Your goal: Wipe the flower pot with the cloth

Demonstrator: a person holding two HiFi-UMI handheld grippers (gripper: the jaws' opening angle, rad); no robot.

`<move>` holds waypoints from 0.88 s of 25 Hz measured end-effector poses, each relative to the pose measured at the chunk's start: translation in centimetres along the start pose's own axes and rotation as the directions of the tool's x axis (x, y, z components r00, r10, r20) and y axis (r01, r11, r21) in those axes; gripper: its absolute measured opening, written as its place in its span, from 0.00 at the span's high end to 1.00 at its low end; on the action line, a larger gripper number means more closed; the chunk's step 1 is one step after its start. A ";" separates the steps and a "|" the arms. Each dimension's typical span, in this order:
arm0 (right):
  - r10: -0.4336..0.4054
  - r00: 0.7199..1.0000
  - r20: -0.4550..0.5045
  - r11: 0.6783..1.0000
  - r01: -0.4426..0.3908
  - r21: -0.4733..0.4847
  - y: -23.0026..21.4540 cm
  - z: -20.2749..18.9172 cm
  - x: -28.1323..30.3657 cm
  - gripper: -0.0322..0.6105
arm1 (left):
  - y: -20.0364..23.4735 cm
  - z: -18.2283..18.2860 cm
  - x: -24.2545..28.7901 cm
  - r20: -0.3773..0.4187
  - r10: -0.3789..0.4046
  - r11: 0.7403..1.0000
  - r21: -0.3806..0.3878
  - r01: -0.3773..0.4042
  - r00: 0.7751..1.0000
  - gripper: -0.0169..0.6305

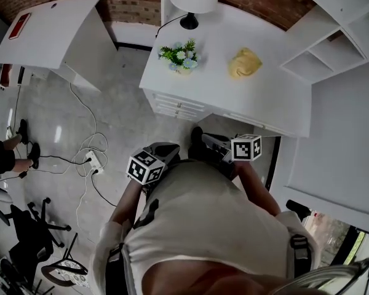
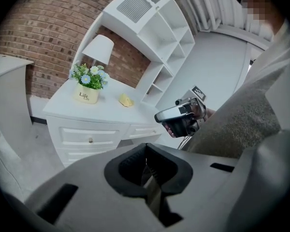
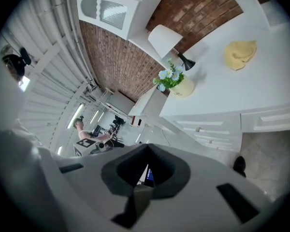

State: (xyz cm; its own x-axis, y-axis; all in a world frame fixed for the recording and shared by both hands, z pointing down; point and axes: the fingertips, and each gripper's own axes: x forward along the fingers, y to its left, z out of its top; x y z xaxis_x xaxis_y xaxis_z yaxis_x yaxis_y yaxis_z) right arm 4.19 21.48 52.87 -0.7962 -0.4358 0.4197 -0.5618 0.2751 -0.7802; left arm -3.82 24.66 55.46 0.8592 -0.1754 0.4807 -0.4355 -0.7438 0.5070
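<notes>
Left gripper (image 1: 165, 150), right gripper (image 1: 206, 141): jaws together, nothing held | flower pot (image 1: 181, 59) sits near left edge of desk (image 1: 264, 97) (probably light) | risk: unbraced wiping shoves it off | cloth (image 1: 245, 63) mid-desk, untouched.

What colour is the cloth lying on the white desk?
Yellow. The cloth shows best in the right gripper view.
</notes>
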 end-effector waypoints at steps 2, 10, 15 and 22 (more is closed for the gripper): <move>-0.028 0.999 0.029 1.000 0.028 -0.006 -1.9 2.5 -0.3 0.93 | 0.8 0.9 0.6 0.002 0.024 1.000 -0.009 -0.024 1.000 0.94; -0.319 0.943 0.094 0.930 0.330 -0.159 -12.8 13.9 -3.3 0.93 | 3.7 5.1 3.5 -0.042 0.096 0.995 0.010 -0.095 0.995 0.94; -0.473 0.872 0.127 0.856 0.489 -0.169 -21.8 21.3 -6.6 0.54 | 5.0 7.7 6.4 -0.052 0.141 0.990 0.005 -0.141 0.989 0.94; -0.564 0.821 0.090 0.786 0.566 -0.248 -32.1 28.4 -6.5 0.44 | 6.2 10.9 10.2 -0.073 0.197 0.979 -0.029 -0.200 0.978 0.94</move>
State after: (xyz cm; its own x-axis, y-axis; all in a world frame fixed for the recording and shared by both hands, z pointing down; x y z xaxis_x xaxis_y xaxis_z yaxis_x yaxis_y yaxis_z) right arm 33.80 -8.84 61.96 -0.3170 -0.5901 0.7425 -0.9482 0.1818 -0.2604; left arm 5.14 11.22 55.71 0.7346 -0.2711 0.6220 -0.6058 -0.6749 0.4213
